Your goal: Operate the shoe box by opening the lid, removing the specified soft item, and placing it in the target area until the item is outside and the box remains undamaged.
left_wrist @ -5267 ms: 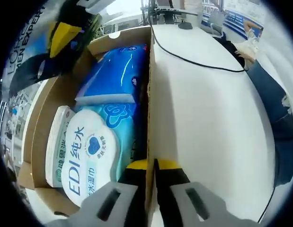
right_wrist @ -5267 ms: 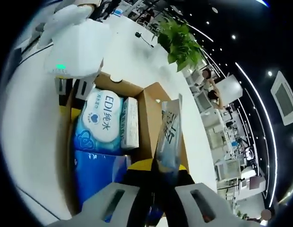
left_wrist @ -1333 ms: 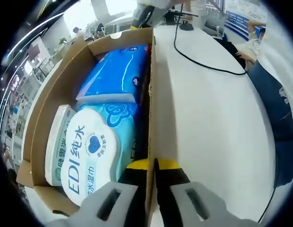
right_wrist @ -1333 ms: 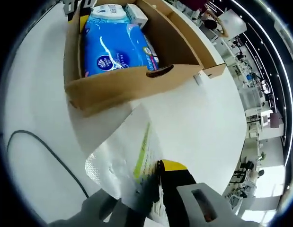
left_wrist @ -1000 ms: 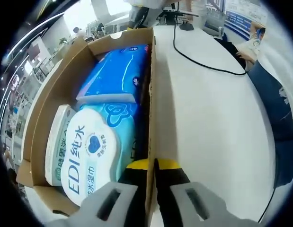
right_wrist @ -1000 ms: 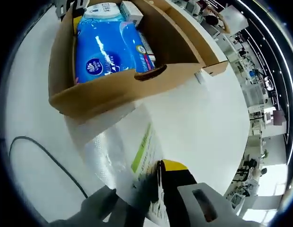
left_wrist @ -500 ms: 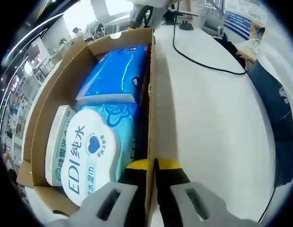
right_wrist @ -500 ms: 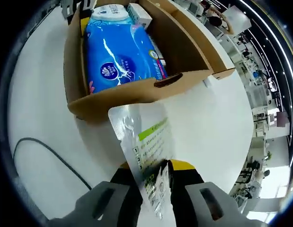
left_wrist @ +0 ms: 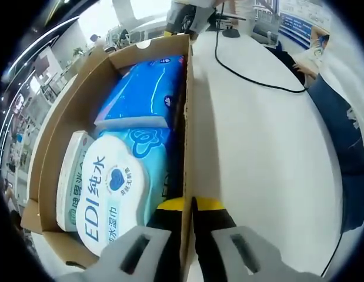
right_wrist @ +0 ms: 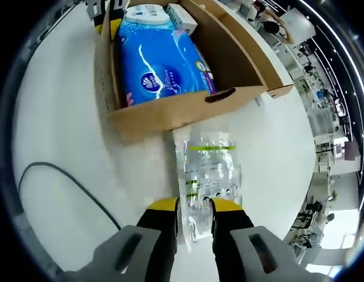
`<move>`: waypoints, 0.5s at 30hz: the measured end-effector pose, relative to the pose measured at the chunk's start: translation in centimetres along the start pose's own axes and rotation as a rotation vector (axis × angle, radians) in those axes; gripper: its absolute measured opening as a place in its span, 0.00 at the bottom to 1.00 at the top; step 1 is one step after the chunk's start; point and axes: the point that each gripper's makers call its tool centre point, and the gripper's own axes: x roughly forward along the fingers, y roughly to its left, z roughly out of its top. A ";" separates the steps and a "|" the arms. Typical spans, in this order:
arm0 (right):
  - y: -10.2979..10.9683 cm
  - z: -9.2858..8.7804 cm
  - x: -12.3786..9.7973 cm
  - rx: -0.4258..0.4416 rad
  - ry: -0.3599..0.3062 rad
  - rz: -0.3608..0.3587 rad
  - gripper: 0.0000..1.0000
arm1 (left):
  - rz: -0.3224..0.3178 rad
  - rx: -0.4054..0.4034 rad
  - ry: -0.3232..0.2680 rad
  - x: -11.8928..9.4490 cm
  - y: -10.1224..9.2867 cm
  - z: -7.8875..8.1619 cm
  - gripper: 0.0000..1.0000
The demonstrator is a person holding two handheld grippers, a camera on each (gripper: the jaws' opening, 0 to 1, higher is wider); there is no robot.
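Cable beside pouch, near box

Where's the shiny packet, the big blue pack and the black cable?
Shiny packet (right_wrist: 208, 170), right gripper view, its printed middle.
Big blue pack (right_wrist: 159, 66), right gripper view, its top face.
Black cable (left_wrist: 252, 82), left gripper view, mid-length.

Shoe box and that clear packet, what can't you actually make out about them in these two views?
- Left gripper view: the shoe box wall edge sits between the left tongs; contact itself is hidden by the tips.
- Right gripper view: print on the clear packet is too small and glary to read.
- Right gripper view: whether the open right tongs touch the packet can't be told.
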 end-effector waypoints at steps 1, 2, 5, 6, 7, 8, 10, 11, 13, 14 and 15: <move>0.1 -0.2 -0.1 0.002 0.001 0.000 0.18 | 0.000 0.000 0.000 0.0 0.0 0.0 0.01; 0.1 -0.3 -0.1 0.008 0.002 -0.001 0.18 | 0.000 0.000 0.000 0.0 0.0 0.0 0.01; 0.2 -0.5 -0.4 0.009 -0.003 -0.004 0.18 | 0.000 0.000 0.000 -0.1 0.0 0.0 0.01; 0.2 -0.5 -0.4 0.016 -0.005 -0.006 0.18 | 0.000 0.000 0.000 0.0 0.0 0.0 0.01; 0.0 -0.6 -0.5 0.032 -0.009 -0.009 0.19 | 0.000 -0.001 0.000 0.0 0.0 0.0 0.01; -0.1 -0.6 -0.5 0.045 -0.012 -0.013 0.19 | 0.000 -0.001 0.000 0.0 0.0 0.0 0.01; -0.5 -0.5 -0.5 0.074 -0.018 -0.021 0.19 | 0.000 0.000 0.000 0.0 0.0 0.0 0.01; -0.6 -0.4 -0.5 0.098 -0.025 -0.020 0.19 | 0.000 -0.001 0.000 0.0 0.0 0.0 0.01; -1.2 -0.1 -0.4 0.184 -0.057 -0.032 0.20 | -0.001 -0.001 0.000 0.0 0.0 0.0 0.01; -1.5 0.1 -0.4 0.236 -0.080 -0.031 0.22 | -0.001 -0.001 0.000 0.0 0.0 0.0 0.01; -1.9 0.2 -0.4 0.331 -0.097 -0.034 0.26 | -0.001 -0.001 0.000 0.0 0.0 0.0 0.01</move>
